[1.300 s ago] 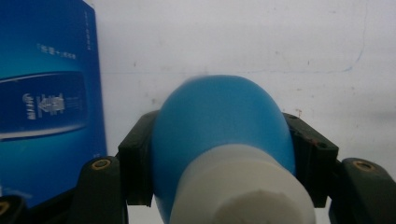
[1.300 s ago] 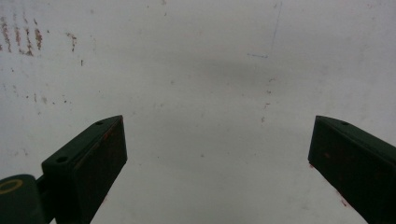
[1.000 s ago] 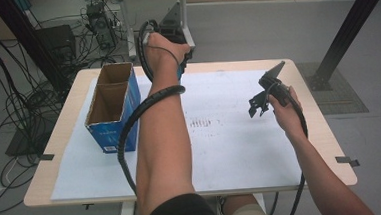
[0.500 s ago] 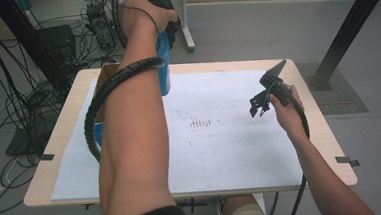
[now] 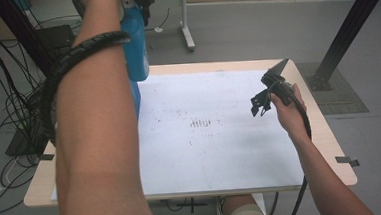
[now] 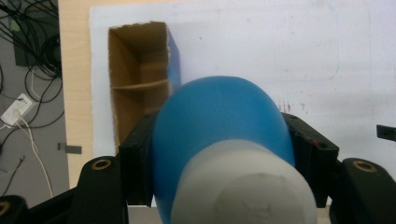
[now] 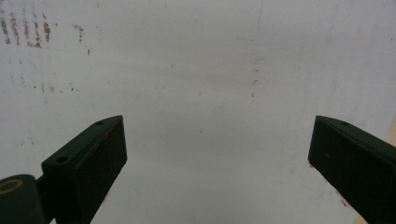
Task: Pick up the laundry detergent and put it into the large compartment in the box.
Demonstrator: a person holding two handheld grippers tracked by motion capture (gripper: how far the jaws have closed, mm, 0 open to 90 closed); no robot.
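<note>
the left tool (image 6: pixel 219 158) is clamped on a blue bottle (image 6: pixel 219 126) with a pale grey-white cap end (image 6: pixel 243 186) – its two black jaws press against the bottle's sides, one on each flank, with no gap showing. in the left tool's view the bottle points away from the camera, cap end nearest the lens, blue rounded body beyond it. in the high view the blue bottle (image 5: pixel 135 45) hangs upright in the air above the far left part of the worktop (image 5: pixel 325 139), held up near the top edge of the picture, with the person's left forearm (image 5: pixel 98 143) reaching up to it and a black ribbed cable (image 5: pixel 75 54) looped around that arm.

below the bottle, in the left tool's view, an open cardboard box (image 6: pixel 137 84) stands on the white sheet (image 6: pixel 261 51) at the worktop's left side; it has brown inner walls, a divider across it and a blue outer face. the bottle is well above the box, not touching it.

the right tool (image 5: pixel 259 103) is held in the right hand (image 5: pixel 289 114) over the right part of the white sheet – its jaws stand wide apart with nothing between them, and in its own view only the lightly stained white surface (image 7: pixel 205 93) lies between them.
</note>
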